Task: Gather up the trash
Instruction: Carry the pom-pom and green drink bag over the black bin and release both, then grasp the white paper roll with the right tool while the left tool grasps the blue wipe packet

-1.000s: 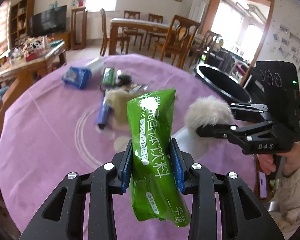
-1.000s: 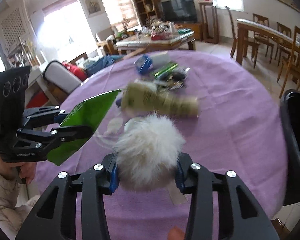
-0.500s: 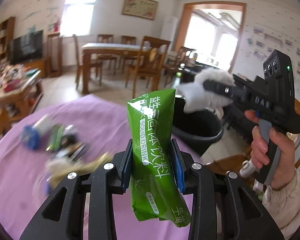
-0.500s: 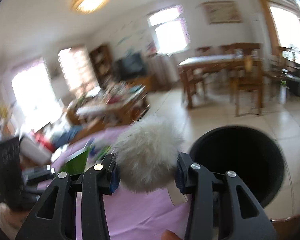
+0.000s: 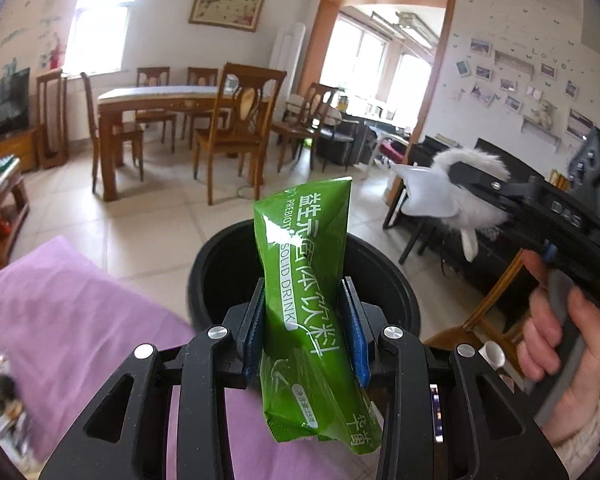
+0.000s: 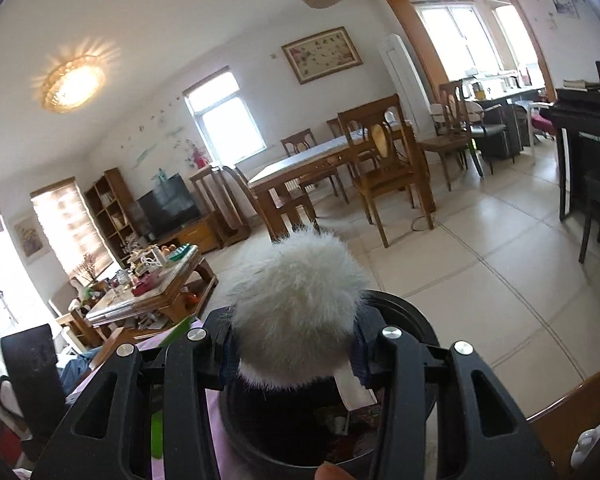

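Left claw [image 5: 304, 332] is clamping a green drink sachet [image 5: 308, 300] between its blue pads [image 5: 358, 340], jaws partly closed on it. Sachet is standing roughly upright, top end leaning a little right, bottom end hanging below the pads toward the camera. White print on it reads "SOLID DRINK" plus Chinese characters. Directly behind and below the sachet, a black trash bin [image 5: 216, 264] is sitting with its round mouth open, just past the far edge of the purple worktop [image 5: 72, 312]. Some blurred litter [image 5: 0, 396] is lying on the worktop at near left.

Right claw [image 6: 296, 348] is gripping a white fluffy pompom [image 6: 296, 312], jaws partly closed around it, fur bulging above the pads. A white tag [image 6: 352, 392] is hanging off the pompom at the right pad. In the right wrist view the black bin rim [image 6: 412, 320] is showing just behind and under the claw, so the pompom is over the bin mouth. In the left wrist view the same claw is sitting at far right, above and to the right of the bin, held by a hand [image 5: 556, 340] in a cream sleeve [image 5: 580, 436].

Background: wooden dining table [image 5: 156, 98] with chairs, a TV [image 6: 168, 202] on a low cabinet, a cluttered coffee table [image 6: 148, 288], a black piano [image 6: 588, 120] at right, tiled floor.
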`<state>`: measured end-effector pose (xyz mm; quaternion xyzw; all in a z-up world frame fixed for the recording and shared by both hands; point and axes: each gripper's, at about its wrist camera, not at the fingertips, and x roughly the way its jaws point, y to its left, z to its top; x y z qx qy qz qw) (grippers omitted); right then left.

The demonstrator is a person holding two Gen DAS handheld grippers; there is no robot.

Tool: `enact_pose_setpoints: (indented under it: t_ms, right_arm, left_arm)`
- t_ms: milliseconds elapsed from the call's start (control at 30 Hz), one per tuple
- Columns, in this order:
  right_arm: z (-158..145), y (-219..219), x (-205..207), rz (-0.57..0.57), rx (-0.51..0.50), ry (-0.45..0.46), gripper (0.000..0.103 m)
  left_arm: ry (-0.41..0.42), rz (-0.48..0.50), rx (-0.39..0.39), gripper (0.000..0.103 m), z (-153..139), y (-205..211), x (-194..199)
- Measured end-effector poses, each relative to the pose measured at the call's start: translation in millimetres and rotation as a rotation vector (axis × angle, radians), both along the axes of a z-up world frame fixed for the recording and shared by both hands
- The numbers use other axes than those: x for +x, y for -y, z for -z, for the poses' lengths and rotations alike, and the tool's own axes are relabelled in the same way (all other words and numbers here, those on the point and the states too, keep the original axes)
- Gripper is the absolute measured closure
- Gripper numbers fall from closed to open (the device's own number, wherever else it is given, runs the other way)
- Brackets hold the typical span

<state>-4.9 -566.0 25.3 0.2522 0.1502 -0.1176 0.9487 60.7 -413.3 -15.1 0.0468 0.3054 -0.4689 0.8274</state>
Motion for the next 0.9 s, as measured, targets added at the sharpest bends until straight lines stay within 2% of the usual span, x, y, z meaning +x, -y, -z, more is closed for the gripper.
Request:
enact_pose_setpoints:
  t_ms: [167, 300, 500, 567, 600, 633, 667, 700, 733, 767, 900]
  right_arm:
    - [16.6, 11.7, 9.0, 0.001, 0.037, -0.027, 0.060]
    - [25.1, 20.1, 16.1, -0.006, 0.066, -0.039, 0.060]
    - [29.5, 10.1, 12.7, -0.017, 0.077, -0.052, 0.060]
    - [29.3, 9.1, 11.4, -0.022, 0.076, -0.055, 0.056]
    - [29.5, 9.3, 11.5, -0.023, 0.080, -0.056, 0.053]
    - [29.8, 9.6, 10.6, -0.025, 0.087, -0.054, 0.046]
    - [30.9, 10.5, 9.7, -0.027, 0.094, -0.052, 0.038]
    - [30.9, 11.8, 8.8, -0.028, 0.100, -0.048, 0.032]
    - [30.2, 11.7, 7.8, -0.026, 0.105, -0.046, 0.022]
    - [29.3, 11.2, 7.5, -0.026, 0.106, -0.047, 0.018]
    - [28.1, 7.3, 8.2, -0.034, 0.103, -0.047, 0.017]
  left_arm:
    - [-0.030, -0.010, 0.021, 0.067, 20.6, 36.1, 28.1]
    - [-0.041, -0.017, 0.034, 0.067, 31.8, 50.7, 41.5]
    - [-0.049, -0.027, 0.040, 0.066, 38.0, 57.6, 53.7]
    - [-0.049, -0.039, 0.047, 0.058, 38.4, 59.4, 56.5]
    - [-0.047, -0.042, 0.049, 0.049, 37.9, 56.8, 55.0]
    - [-0.040, -0.046, 0.051, 0.043, 37.1, 56.3, 54.1]
    - [-0.022, -0.058, 0.055, 0.033, 35.8, 55.2, 53.5]
    - [-0.010, -0.063, 0.055, 0.028, 33.5, 52.1, 51.8]
    - [0.003, -0.068, 0.055, 0.027, 31.3, 50.1, 48.1]
    - [0.010, -0.071, 0.056, 0.027, 29.0, 46.6, 46.5]
    - [0.014, -0.089, 0.047, 0.022, 17.9, 25.4, 38.1]
